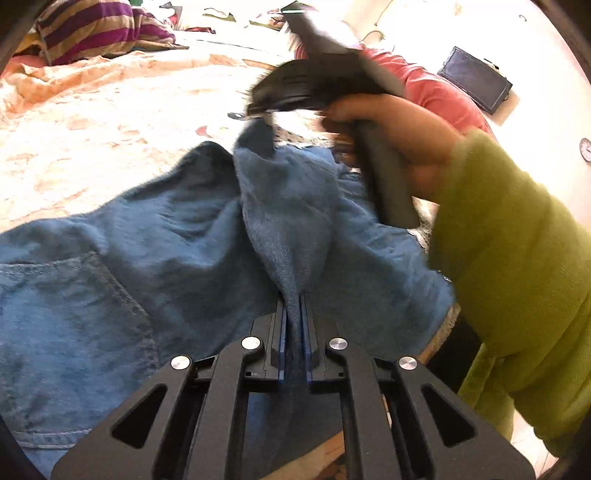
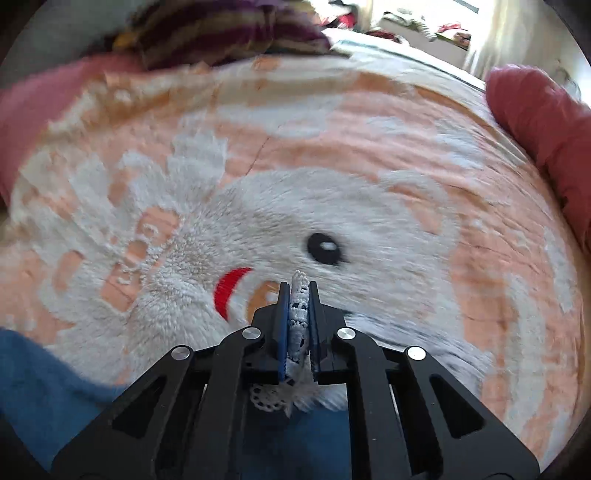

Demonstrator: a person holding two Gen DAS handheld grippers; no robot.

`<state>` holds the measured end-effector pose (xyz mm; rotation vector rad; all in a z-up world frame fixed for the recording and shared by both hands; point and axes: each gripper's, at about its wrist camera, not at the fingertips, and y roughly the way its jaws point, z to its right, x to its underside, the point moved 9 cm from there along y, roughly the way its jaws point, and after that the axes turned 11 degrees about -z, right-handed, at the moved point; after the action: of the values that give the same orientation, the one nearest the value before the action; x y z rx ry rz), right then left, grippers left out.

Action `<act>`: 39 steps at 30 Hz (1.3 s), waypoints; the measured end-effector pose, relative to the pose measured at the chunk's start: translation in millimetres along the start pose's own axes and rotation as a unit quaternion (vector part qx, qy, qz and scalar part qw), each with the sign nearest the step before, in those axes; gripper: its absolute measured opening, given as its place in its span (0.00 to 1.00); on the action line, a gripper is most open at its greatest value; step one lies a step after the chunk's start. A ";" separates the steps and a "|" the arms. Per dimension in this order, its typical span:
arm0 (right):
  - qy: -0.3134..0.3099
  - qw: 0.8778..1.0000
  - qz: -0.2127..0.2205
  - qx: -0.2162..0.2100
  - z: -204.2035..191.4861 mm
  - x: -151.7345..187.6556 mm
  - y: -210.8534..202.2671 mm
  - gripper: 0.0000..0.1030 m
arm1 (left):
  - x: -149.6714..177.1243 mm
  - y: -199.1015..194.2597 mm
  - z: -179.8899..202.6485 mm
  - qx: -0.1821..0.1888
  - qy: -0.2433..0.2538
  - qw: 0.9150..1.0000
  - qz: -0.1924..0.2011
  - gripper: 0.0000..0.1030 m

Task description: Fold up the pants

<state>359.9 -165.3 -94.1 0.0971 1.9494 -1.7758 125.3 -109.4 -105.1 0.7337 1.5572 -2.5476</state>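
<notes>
Mid-fold: your left tongs (image 1: pixel 294 314) pinch the blue pants (image 1: pixel 155 258), right tongs (image 2: pixel 298 314) clamp their lace trim (image 2: pixel 300 295). Next, carry it toward twelve o'clock over the bed (image 2: pixel 369 166).

pants (image 1: pixel 155 236): matt blue denim | blanket (image 2: pixel 369 155): fuzzy fleece | tongs (image 1: pixel 294 317): black plastic

Home bedroom. Work surface was a bed spread with a peach-and-white plush blanket (image 2: pixel 258 155) bearing a cartoon face. A purple-striped blanket (image 1: pixel 99 29) lay heaped at the far end, red pillow (image 2: pixel 543 122) alongside, assorted clutter beyond, daylight flooding in.
</notes>
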 end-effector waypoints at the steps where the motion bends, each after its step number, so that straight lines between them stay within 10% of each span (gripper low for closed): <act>1: 0.015 1.000 0.010 -0.017 10.1 5.1 -12.3 0.04 | -0.3 -0.9 -1.4 -0.004 0.000 1.000 0.002 0.10; 7: 0.084 0.993 0.060 -0.060 75.7 46.6 -82.3 0.04 | -2.2 -10.3 -8.6 -0.032 0.001 0.999 0.018 0.28; 9: 0.099 0.991 0.069 -0.065 93.0 64.5 -98.5 0.04 | -2.5 -14.1 -8.9 -0.042 0.004 0.999 0.022 0.27; 11: 0.113 0.988 0.077 -0.070 109.0 87.1 -114.0 0.04 | -3.3 -16.1 -11.6 -0.054 0.013 0.998 0.026 0.04; 25: 0.159 0.984 0.023 -0.076 130.8 223.4 -125.0 0.04 | 16.0 -15.0 19.4 -0.096 0.103 0.990 0.015 0.04; 39: 0.177 0.984 0.002 -0.036 150.4 261.5 -130.2 0.17 | 38.4 0.9 35.9 -0.135 0.159 0.978 -0.014 0.04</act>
<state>129.2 -399.0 -84.2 0.4166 2.2522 -1.7770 78.6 -133.3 -108.8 1.1300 1.9677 -2.2508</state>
